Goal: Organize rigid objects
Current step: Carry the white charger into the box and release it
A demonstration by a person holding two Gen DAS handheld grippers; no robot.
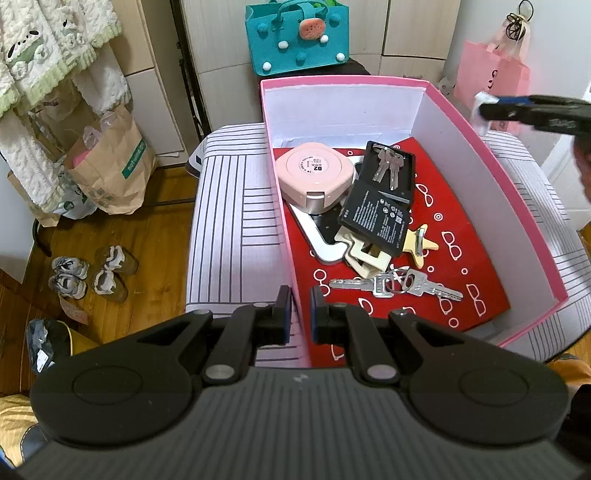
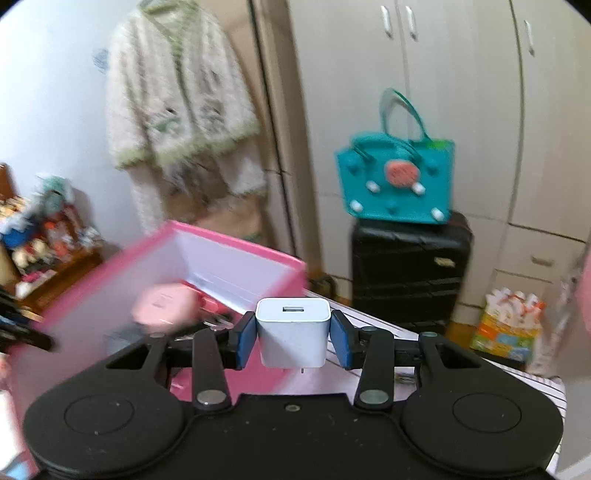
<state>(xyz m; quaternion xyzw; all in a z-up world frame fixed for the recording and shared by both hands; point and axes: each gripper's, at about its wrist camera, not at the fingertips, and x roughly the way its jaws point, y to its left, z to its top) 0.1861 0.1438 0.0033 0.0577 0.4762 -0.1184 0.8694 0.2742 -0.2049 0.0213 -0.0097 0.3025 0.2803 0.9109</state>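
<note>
A pink box (image 1: 524,206) with a red patterned floor sits on a striped stool. Inside lie a pink round case (image 1: 316,173), a black battery (image 1: 376,218), a black card with keys (image 1: 388,168), a star-shaped piece (image 1: 421,242), a cream clip (image 1: 367,260) and a key bunch (image 1: 399,286). My left gripper (image 1: 298,306) is shut on the box's near left wall. My right gripper (image 2: 293,336) is shut on a white USB charger (image 2: 291,332) and holds it in the air beside the box (image 2: 236,251). The right gripper also shows in the left wrist view (image 1: 484,107), above the box's far right corner.
A teal felt bag (image 1: 297,35) stands on a black suitcase (image 2: 410,273) behind the box. A pink bag (image 1: 491,74) hangs at the right. Paper bags (image 1: 114,173) and shoes (image 1: 92,275) are on the wooden floor at the left. Wardrobe doors are behind.
</note>
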